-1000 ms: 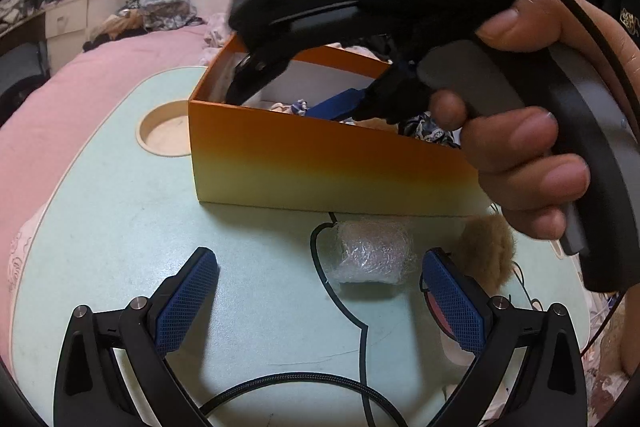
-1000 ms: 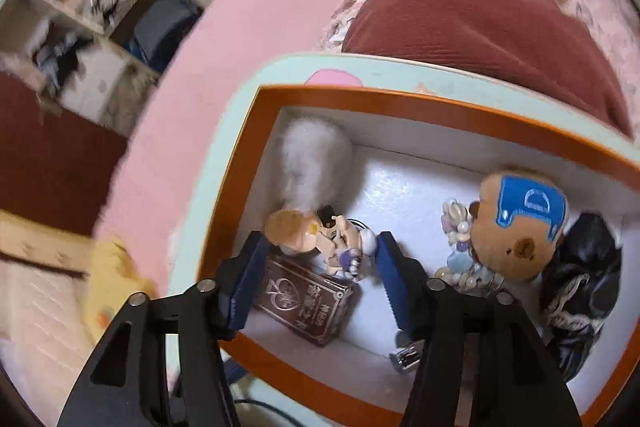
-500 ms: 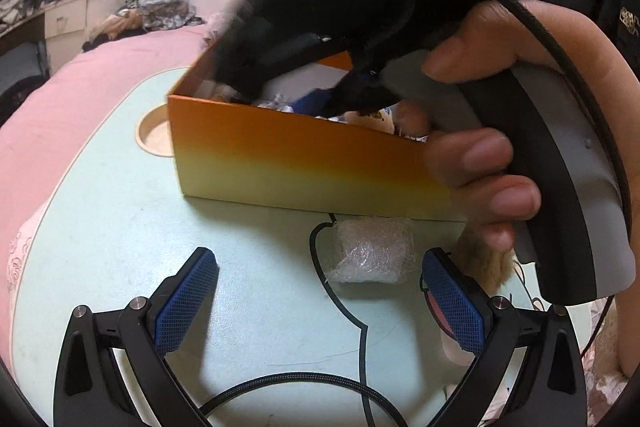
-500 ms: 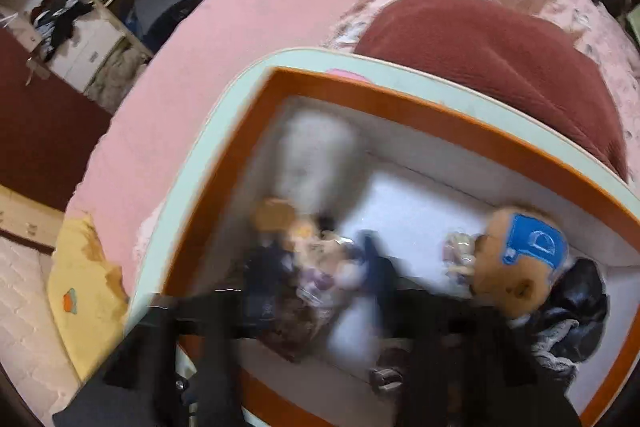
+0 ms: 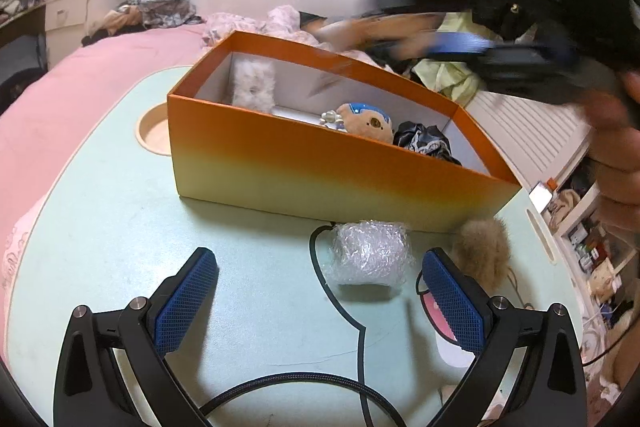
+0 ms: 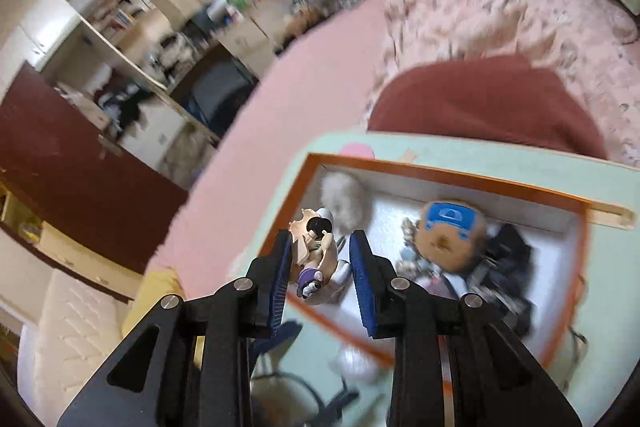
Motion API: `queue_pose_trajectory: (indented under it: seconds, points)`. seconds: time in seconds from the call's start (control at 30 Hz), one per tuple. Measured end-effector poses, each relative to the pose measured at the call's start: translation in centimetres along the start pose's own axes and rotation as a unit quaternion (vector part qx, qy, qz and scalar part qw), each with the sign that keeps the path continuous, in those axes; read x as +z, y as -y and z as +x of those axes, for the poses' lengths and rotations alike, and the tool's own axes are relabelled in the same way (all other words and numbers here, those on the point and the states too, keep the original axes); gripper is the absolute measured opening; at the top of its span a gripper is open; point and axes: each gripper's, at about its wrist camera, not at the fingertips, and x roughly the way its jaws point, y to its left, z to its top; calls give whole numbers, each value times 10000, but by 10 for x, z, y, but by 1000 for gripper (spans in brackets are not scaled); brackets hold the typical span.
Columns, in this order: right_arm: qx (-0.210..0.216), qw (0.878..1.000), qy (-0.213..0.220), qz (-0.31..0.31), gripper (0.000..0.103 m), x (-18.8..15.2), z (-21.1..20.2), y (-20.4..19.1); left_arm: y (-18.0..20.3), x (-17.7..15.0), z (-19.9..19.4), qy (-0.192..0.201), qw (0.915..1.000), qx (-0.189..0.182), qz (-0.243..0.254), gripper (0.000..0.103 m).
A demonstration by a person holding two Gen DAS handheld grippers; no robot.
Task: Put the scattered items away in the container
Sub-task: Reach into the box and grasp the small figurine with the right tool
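A pale green table [image 5: 120, 227] sits on a pink bed [image 5: 60, 99]. On the table stands an orange box [image 5: 320, 171] with no lid. That is the place for the scattered things.

Some things are in the box now: a white fluffy ball [image 5: 254, 83] in the far corner, a small bear with a blue cap [image 5: 366, 119], and a black crumpled thing [image 5: 424, 143] next to it.

Some things are not in the box yet. A lump wrapped in bubble plastic [image 5: 370, 257] lies on the table just beside the front wall of the box. A brown fluffy ball [image 5: 486, 249] lies near it, by the corner of the box. A black cable [image 5: 344, 307] runs across the table.

The right gripper [image 6: 320, 267] is up above the box, in a person's hand [image 5: 616, 163]. Its two blue pads are close together and they pinch a little doll figure [image 6: 314, 253]. The doll hangs over the near corner of the box.

The left gripper [image 5: 320, 303] hangs low over the table. Its pads are spread wide and hold nothing. The bubble lump lies in front, between its pads but not touching them.

I think the step now is moving the little doll, which looks like it is being placed better in the box. Next, the right gripper needs to find a free spot on the box floor, go down, and let go. Then the left gripper can slide forward, close gently on the soft bubble lump, and lift it over the wall.
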Motion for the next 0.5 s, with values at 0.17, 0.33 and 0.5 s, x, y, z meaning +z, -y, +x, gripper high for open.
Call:
queue_pose_trajectory:
  seconds: [0.17,0.33,0.5]
  points:
    - [73,9993,375,59,31,-46,-46,11,-11,5,1,106,9995,-153,-267,102]
    - [26,9997,20,241,31,-90,-20,22,-30,16,1,319,9970,-297,-636,102]
    - [-293,9992,-112,257,32,-109,17,32,-35,16,-1,430,9955,-137,-837,102]
